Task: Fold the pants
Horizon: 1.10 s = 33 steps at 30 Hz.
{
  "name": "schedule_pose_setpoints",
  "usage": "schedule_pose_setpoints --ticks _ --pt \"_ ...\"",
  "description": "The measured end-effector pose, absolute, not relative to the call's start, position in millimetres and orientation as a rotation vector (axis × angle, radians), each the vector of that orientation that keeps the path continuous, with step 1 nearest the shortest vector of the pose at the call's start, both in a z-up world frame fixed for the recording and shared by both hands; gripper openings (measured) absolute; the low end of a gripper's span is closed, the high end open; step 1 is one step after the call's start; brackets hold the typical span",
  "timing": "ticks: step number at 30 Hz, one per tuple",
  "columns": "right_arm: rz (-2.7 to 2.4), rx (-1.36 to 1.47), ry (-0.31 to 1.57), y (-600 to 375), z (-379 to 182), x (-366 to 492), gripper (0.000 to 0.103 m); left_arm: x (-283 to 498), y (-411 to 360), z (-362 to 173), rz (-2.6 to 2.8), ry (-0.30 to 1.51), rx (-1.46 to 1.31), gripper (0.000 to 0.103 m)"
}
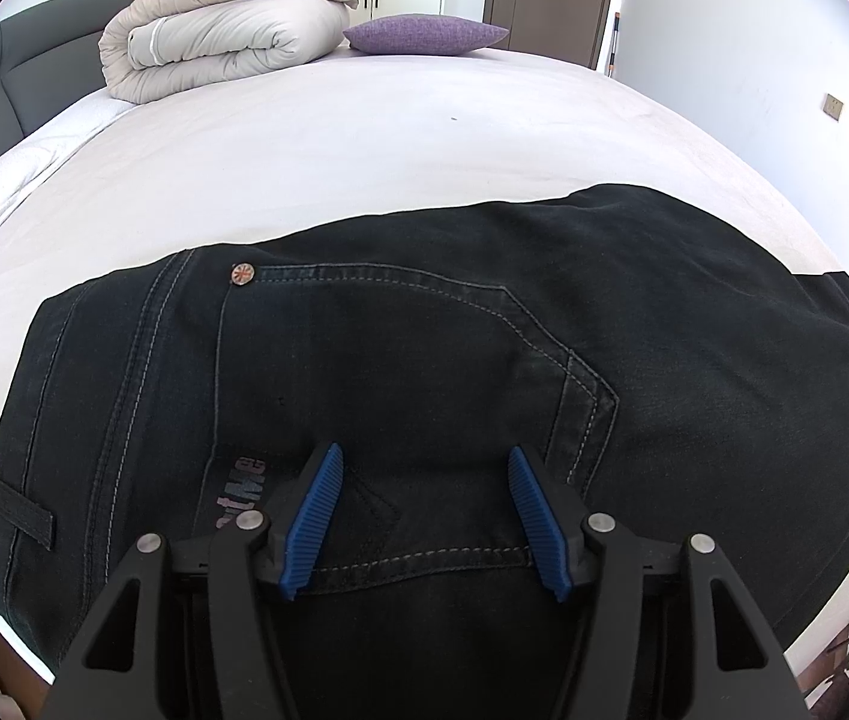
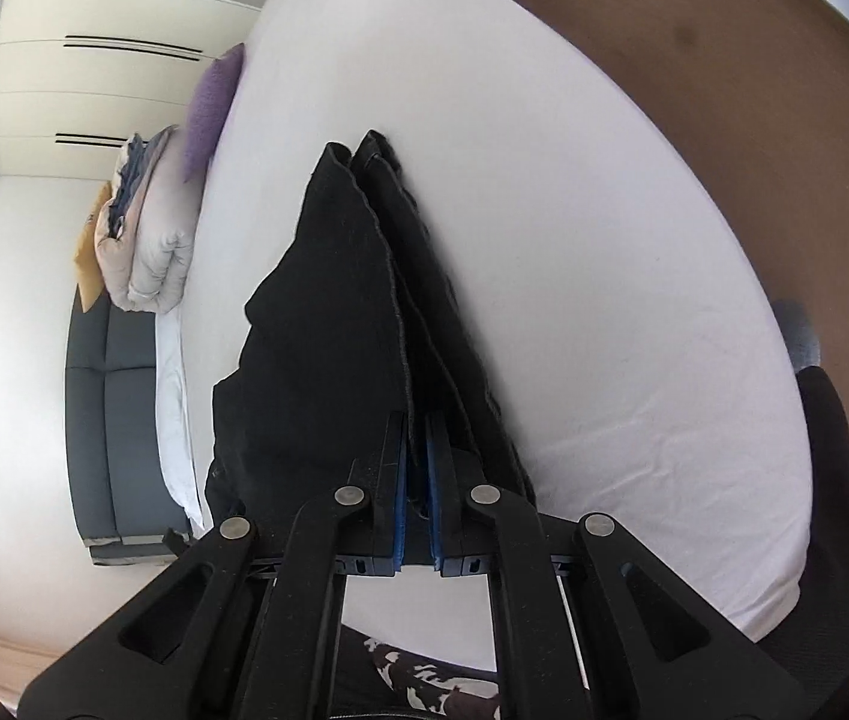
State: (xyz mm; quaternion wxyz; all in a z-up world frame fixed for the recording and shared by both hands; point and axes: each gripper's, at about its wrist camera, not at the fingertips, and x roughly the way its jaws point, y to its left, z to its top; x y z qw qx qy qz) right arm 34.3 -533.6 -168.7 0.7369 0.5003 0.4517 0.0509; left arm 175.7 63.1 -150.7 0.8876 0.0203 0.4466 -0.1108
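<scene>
Right gripper [image 2: 416, 450] clamped tight on the pants [image 2: 328, 312] hem; left gripper [image 1: 427, 468] gapes, empty, over the bed [image 1: 364, 138].

Only lettering seen: pale grey print on the black pants [image 1: 424, 360], just left of the left tongs [image 1: 424, 459], partly hidden and upside down. Letters not legible. Nothing else readable.
</scene>
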Motion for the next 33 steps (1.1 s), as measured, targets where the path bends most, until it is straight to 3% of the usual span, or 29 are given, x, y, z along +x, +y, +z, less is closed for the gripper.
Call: schedule_pose_setpoints --ticks 9,18,25,29,33 --pt "0.054 0.952 1.002 -520.7 -147.8 28.7 0.004 175.8 63.7 -150.9 -0.234 0.923 0.037 0.062" --pt "-0.015 1.05 0.97 -518.0 -162.1 5.9 0.003 174.8 64.7 -150.5 -0.236 0.919 0.041 0.064" --pt "-0.024 1.012 0.941 -515.5 -128.3 -1.9 0.003 180.4 69.6 -151.2 -0.24 0.923 0.035 0.066" --pt "-0.213 0.933 1.021 -524.5 -152.0 2.7 0.0 177.0 70.5 -151.9 -0.241 0.918 0.031 0.066" --pt "-0.188 1.001 0.931 -537.3 -151.2 -26.3 0.0 175.6 71.9 -152.7 -0.24 0.914 0.032 0.066"
